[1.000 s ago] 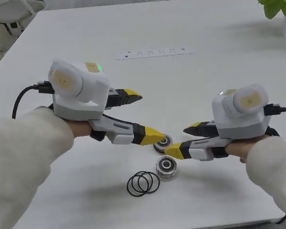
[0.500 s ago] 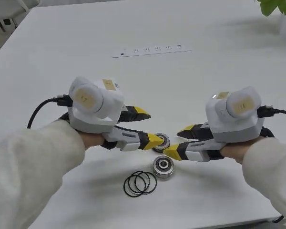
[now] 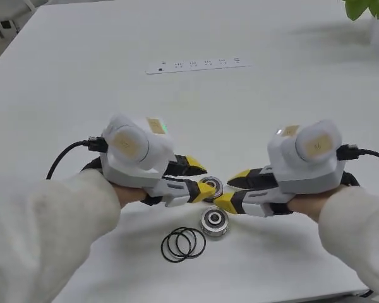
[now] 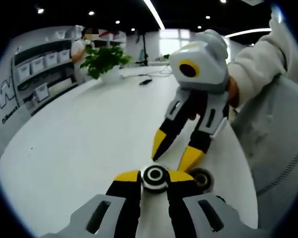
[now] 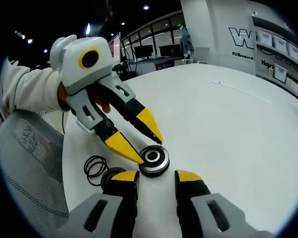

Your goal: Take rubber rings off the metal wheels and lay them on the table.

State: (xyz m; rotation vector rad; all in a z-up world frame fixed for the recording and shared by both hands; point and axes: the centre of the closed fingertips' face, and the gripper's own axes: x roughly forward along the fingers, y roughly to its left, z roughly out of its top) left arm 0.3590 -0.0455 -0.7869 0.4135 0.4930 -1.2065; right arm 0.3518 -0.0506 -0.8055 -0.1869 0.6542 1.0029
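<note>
My left gripper [image 3: 202, 178] has its yellow-tipped jaws either side of a small round metal wheel with a dark rim [image 4: 155, 178], which lies flat on the white table [image 3: 271, 95]. The tips touch it, but I cannot tell whether they pinch. My right gripper [image 5: 156, 177] faces it from close by, jaws parted, holding nothing. A second round metal wheel [image 3: 215, 221] lies just nearer me, and beside it are thin black rubber rings [image 3: 183, 243] — overlapping, flat on the table.
</note>
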